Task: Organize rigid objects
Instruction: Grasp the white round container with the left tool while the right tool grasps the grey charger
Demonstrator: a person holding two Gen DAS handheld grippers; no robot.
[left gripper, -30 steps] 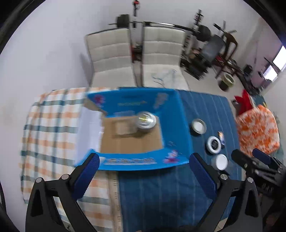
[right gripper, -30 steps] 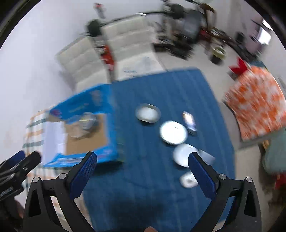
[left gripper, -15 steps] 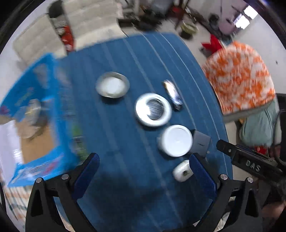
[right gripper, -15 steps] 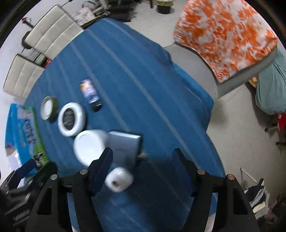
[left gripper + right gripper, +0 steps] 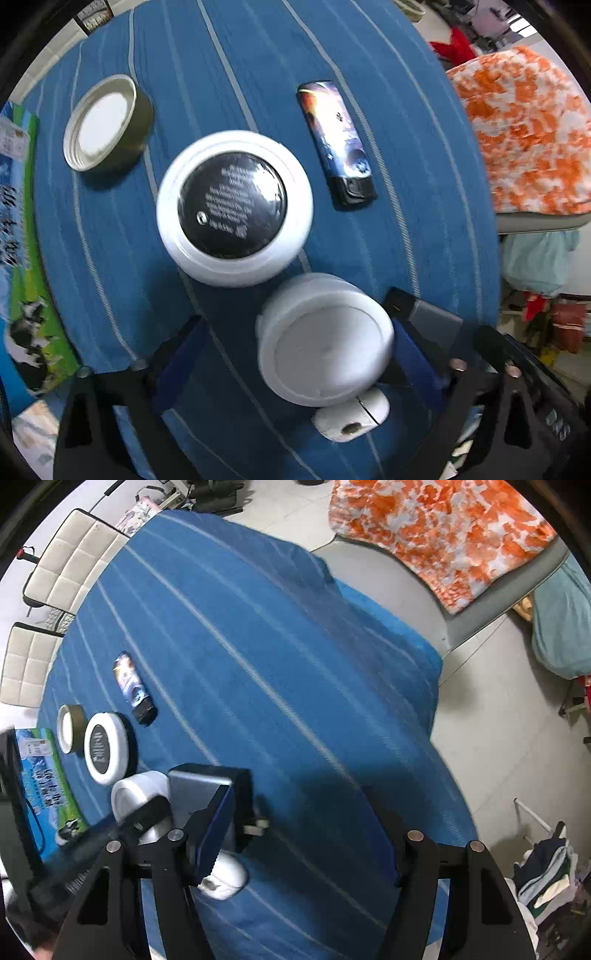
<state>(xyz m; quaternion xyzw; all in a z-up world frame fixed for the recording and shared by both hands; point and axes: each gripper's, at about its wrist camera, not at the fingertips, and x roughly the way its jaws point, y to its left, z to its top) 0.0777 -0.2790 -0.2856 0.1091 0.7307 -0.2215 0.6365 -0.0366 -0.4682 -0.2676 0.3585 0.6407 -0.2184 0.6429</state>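
My left gripper [image 5: 295, 354] is open and low over the blue cloth, its fingers either side of a white round jar [image 5: 325, 339]; the right pad is at the jar, the left pad apart. Beyond lie a white jar with a black label [image 5: 232, 206], an olive lid [image 5: 107, 122] and a printed lighter [image 5: 336, 140]. A grey box [image 5: 432, 321] and a small white case [image 5: 354, 417] lie by the jar. My right gripper [image 5: 299, 830] is open and empty, its left finger over the grey box [image 5: 199, 786] and white case [image 5: 223, 877].
The blue cardboard box [image 5: 18, 258] lies at the table's left edge, also in the right wrist view [image 5: 44, 782]. An orange-and-white cushion [image 5: 443, 535] on a seat is beyond the table's right edge. White chairs [image 5: 70, 561] stand at the far side.
My left gripper swung from the blue box to the right and dropped low around the white jar. My right gripper moved closer to the grey box and opened wider.
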